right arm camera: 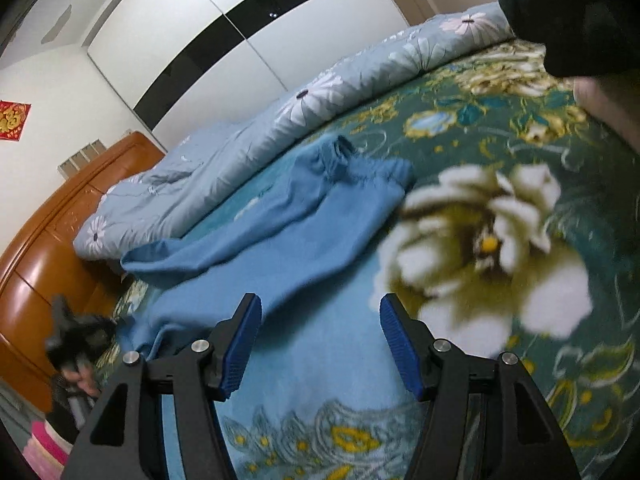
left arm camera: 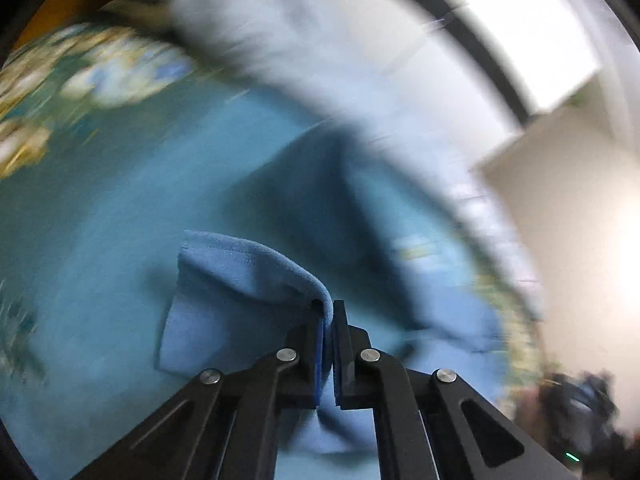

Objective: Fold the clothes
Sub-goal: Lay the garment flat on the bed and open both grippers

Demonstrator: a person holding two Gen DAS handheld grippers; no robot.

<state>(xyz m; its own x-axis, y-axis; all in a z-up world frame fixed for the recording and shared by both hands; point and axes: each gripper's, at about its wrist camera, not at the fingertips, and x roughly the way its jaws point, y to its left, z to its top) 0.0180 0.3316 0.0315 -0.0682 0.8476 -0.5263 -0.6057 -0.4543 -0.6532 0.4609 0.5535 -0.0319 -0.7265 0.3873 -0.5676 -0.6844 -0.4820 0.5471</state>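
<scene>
The blue garment (right arm camera: 304, 232) lies spread and rumpled on the bed (right arm camera: 560, 240), beside a heaped floral quilt (right arm camera: 280, 120). The left gripper (left arm camera: 328, 320) has its fingers pinched narrow on a hemmed edge of the garment, which drapes over them in a soft fold. The right gripper (right arm camera: 320, 320) hovers over the cloth with fingers wide and nothing between them. The fabric looks light, limp and easy to bunch; hems and corners seem the surest places to hold. No containers are visible.
</scene>
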